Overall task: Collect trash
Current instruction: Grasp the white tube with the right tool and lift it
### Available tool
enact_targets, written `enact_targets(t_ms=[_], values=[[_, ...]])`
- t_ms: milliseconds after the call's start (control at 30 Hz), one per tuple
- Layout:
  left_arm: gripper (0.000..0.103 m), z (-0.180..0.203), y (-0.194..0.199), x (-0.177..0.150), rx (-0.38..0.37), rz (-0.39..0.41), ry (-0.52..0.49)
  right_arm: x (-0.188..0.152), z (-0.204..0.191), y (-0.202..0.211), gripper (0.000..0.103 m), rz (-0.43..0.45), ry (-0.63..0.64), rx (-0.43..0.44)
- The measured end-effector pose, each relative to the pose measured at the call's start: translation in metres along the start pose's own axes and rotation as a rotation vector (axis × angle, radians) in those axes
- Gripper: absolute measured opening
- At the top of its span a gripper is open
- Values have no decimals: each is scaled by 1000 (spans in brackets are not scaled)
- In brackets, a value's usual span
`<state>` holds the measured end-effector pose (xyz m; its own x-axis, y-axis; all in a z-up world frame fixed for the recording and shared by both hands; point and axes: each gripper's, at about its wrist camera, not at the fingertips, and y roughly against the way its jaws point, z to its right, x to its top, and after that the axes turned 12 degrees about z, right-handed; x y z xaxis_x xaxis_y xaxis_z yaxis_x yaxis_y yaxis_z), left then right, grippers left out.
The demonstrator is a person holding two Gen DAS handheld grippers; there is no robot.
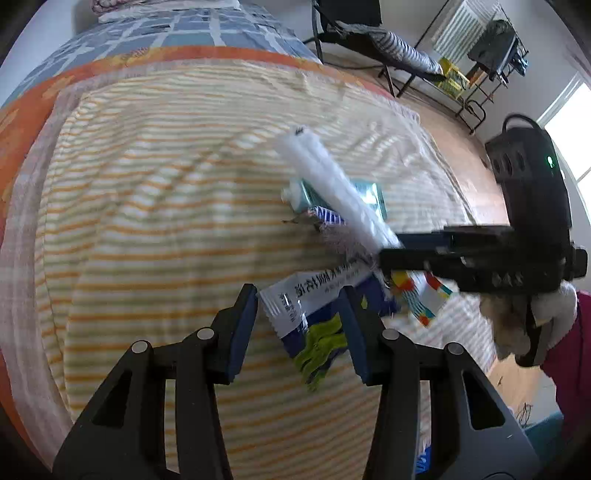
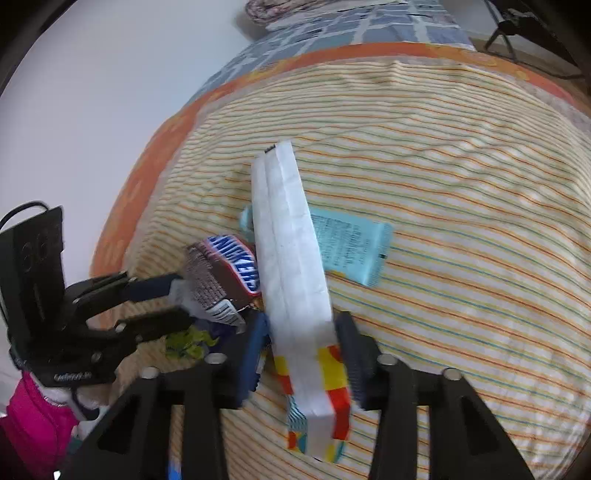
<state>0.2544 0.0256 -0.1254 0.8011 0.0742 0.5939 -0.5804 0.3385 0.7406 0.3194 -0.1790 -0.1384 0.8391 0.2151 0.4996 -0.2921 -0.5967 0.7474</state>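
Note:
Trash lies on a striped sheet (image 1: 166,229) on a bed. My right gripper (image 2: 301,354) is shut on a long white paper bag with a coloured checked end (image 2: 291,266); the bag also shows in the left wrist view (image 1: 332,188). My left gripper (image 1: 299,325) is open, its jaws on either side of a white, blue and green sachet (image 1: 314,314). A Snickers wrapper (image 2: 231,273) lies beside the bag, next to the left gripper's fingertips (image 2: 177,291). A light blue tube (image 2: 351,247) lies partly under the bag.
An orange border and a blue checked quilt (image 1: 207,29) lie beyond the sheet. A wooden floor (image 1: 461,147), a folding chair (image 1: 388,48) and a wire rack (image 1: 480,74) stand at the right. A white wall (image 2: 92,110) is at the bed's far side.

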Motion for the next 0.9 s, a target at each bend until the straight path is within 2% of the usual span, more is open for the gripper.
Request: enact_targets(t_ms=[167,267,333,367,400,600,667,733,833,900], values=[[47,16,4,-15,-34,-46,-57,-7,12,9,26,7,-54,-45],[47,32,7,-22,-4,-51,-128,-14,18,18,24,6,-72,-70],[62,43,7,-22,37,-48,-185,-17,21,22,24,2,-95,-86],[67,47,9,-20,55,-32,-206,-20,23,24,24,1,-105,-94],[67,51,12,-17,63,-11,-225,-22,24,26,24,1,-110,-103],[67,56,14,10,-11,31,-174,-39,41,47,28,-5,-172,-73],[67,60,3,18,-41,10,-162,-42,44,52,32,2,-176,-79],[67,63,-14,21,-40,-17,-159,-45,48,58,36,15,-198,-67],[66,58,-33,17,-77,-95,-113,-48,52,67,39,37,-216,-56],[61,54,-33,11,-69,-107,-103,-49,51,71,47,48,-208,-71]])
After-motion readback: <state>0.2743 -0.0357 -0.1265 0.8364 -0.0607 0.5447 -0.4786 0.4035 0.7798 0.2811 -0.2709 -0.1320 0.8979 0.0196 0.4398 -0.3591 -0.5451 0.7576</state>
